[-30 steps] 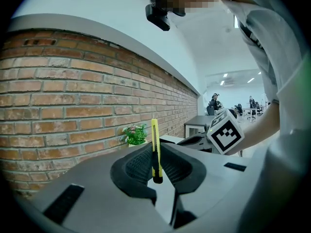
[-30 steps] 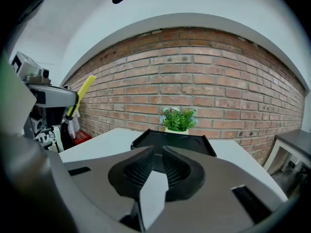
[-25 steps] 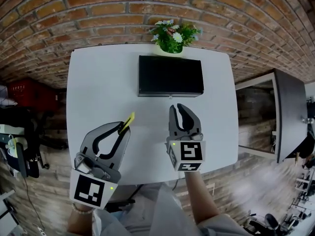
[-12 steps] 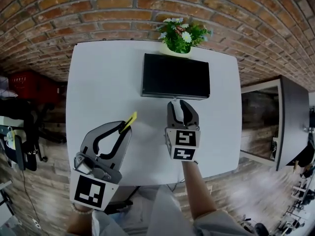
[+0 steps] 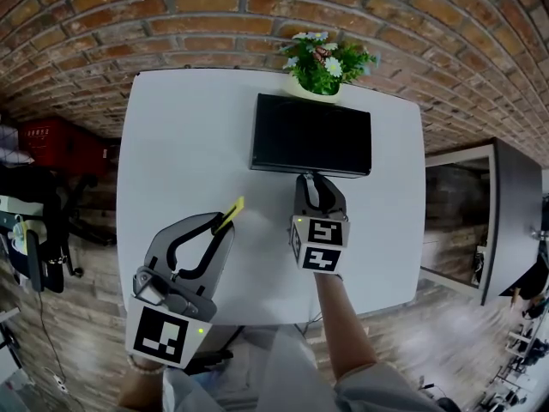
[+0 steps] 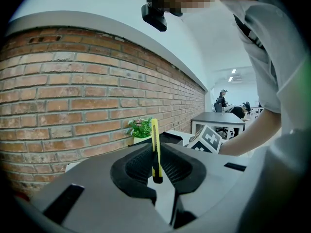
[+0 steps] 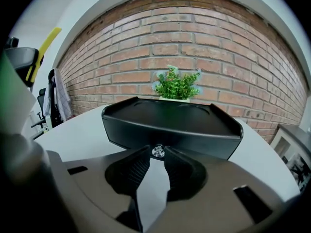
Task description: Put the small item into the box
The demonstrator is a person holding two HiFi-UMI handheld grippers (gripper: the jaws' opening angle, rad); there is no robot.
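One slim yellow plastic cutter (image 5: 232,212), pinched between the jaws of the left gripper (image 5: 221,224). It is held over the white table (image 5: 189,144), long axis toward 1 o'clock. The flat black box (image 5: 311,134) lies at 1 o'clock from it, well apart, apparently unopened. The right gripper (image 7: 156,154) is nearer, at the box's 6 o'clock edge, jaws nipping its small clear knob (image 7: 157,151). The box likely needs opening first.
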